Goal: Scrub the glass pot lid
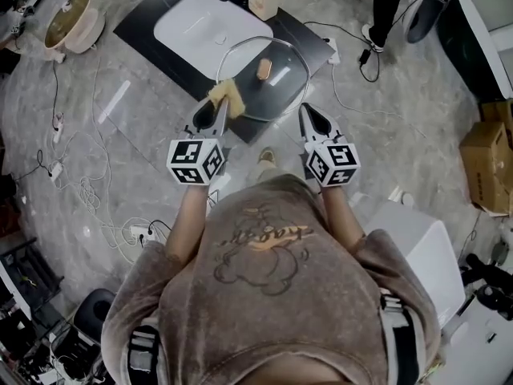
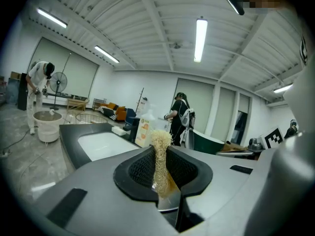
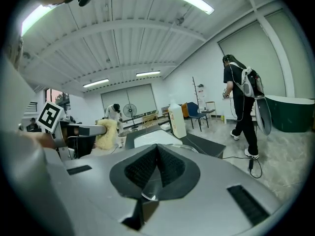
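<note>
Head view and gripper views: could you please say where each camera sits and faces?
Head view: on the head, facing steeply down; torso, forearms, left gripper, right gripper, glass pot lid.
Left gripper view: on that gripper, along jaws shut on the scrub pad.
Right gripper view: likewise, jaws shut on the lid's rim; left gripper at left.
Shared: all show the white bottle.

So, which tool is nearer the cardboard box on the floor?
Right. The right tool, shut on the glass pot lid, is on the side of the cardboard box, though well apart from it; the left tool, holding the scrubber, is farther.
</note>
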`<move>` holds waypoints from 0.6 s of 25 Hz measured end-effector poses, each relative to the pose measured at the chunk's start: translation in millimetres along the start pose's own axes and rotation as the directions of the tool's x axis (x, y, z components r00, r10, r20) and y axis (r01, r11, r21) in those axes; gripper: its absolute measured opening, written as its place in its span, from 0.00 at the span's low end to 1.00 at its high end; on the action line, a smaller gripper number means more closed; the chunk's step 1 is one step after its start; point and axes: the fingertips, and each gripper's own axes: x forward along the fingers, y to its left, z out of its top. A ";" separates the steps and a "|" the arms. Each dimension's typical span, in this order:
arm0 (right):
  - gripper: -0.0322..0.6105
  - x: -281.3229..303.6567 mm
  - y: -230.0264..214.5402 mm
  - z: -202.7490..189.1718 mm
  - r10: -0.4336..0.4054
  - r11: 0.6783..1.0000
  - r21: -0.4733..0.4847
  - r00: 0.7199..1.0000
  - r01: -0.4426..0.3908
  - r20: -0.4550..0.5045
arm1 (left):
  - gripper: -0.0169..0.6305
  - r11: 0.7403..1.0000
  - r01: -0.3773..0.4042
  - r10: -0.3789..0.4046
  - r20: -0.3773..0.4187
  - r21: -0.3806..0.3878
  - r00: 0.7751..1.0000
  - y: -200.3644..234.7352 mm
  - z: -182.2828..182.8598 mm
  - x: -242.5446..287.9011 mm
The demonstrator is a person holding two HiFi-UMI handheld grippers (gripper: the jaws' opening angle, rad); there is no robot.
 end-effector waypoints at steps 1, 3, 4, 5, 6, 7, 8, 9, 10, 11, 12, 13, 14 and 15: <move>0.04 7.3 -5.4 3.1 0.013 1.000 -0.001 1.000 -0.013 -0.005 | 0.13 1.000 -0.011 0.011 -0.001 -0.002 1.000 1.4 2.1 7.6; 0.04 20.9 -14.1 7.8 0.041 0.999 -0.004 0.999 -0.041 -0.012 | 0.13 0.999 -0.032 0.032 -0.002 -0.005 0.999 4.4 6.0 20.1; 0.04 27.8 -18.1 9.5 0.052 0.999 -0.006 0.999 -0.052 -0.015 | 0.13 0.999 -0.040 0.040 -0.002 -0.004 0.999 6.0 7.9 25.8; 0.04 34.6 -21.6 10.5 0.061 0.998 -0.007 0.998 -0.061 -0.019 | 0.13 0.999 -0.046 0.046 -0.003 -0.002 0.999 7.8 9.6 31.1; 0.04 40.8 -24.4 10.7 0.068 0.998 -0.006 0.997 -0.068 -0.022 | 0.13 0.999 -0.050 0.050 -0.004 0.000 0.999 9.9 10.7 35.6; 0.04 46.1 -26.1 10.6 0.074 0.997 -0.003 0.997 -0.074 -0.024 | 0.13 0.999 -0.053 0.053 -0.007 0.002 0.999 12.4 11.2 38.9; 0.04 50.3 -26.6 10.8 0.078 0.997 0.000 0.997 -0.078 -0.025 | 0.13 0.998 -0.056 0.056 -0.010 0.005 0.998 15.1 11.8 41.4; 0.04 53.7 -26.5 11.5 0.082 0.997 0.003 0.996 -0.082 -0.024 | 0.13 0.998 -0.058 0.058 -0.013 0.007 0.998 17.7 12.8 43.3; 0.04 56.3 -26.3 12.4 0.083 0.997 0.004 0.996 -0.083 -0.025 | 0.13 0.998 -0.058 0.058 -0.014 0.007 0.998 20.0 14.3 45.0; 0.04 58.5 -26.2 13.4 0.084 0.997 0.004 0.996 -0.083 -0.026 | 0.13 0.998 -0.056 0.056 -0.015 0.006 0.998 21.7 16.1 46.7; 0.04 60.5 -26.3 14.2 0.082 0.997 0.004 0.996 -0.082 -0.029 | 0.13 0.999 -0.051 0.052 -0.015 0.005 0.999 23.1 17.7 48.4; 0.04 62.4 -26.6 15.0 0.079 0.997 0.004 0.996 -0.079 -0.031 | 0.13 0.999 -0.044 0.044 -0.017 0.005 0.999 24.4 19.2 50.5; 0.04 64.4 -27.0 15.8 0.074 0.997 0.005 0.997 -0.074 -0.033 | 0.13 0.999 -0.035 0.035 -0.018 0.005 0.999 25.6 20.3 53.0; 0.04 66.5 -27.8 16.9 0.068 0.998 0.005 0.997 -0.068 -0.035 | 0.13 1.000 -0.023 0.024 -0.021 0.004 1.000 27.0 21.2 55.9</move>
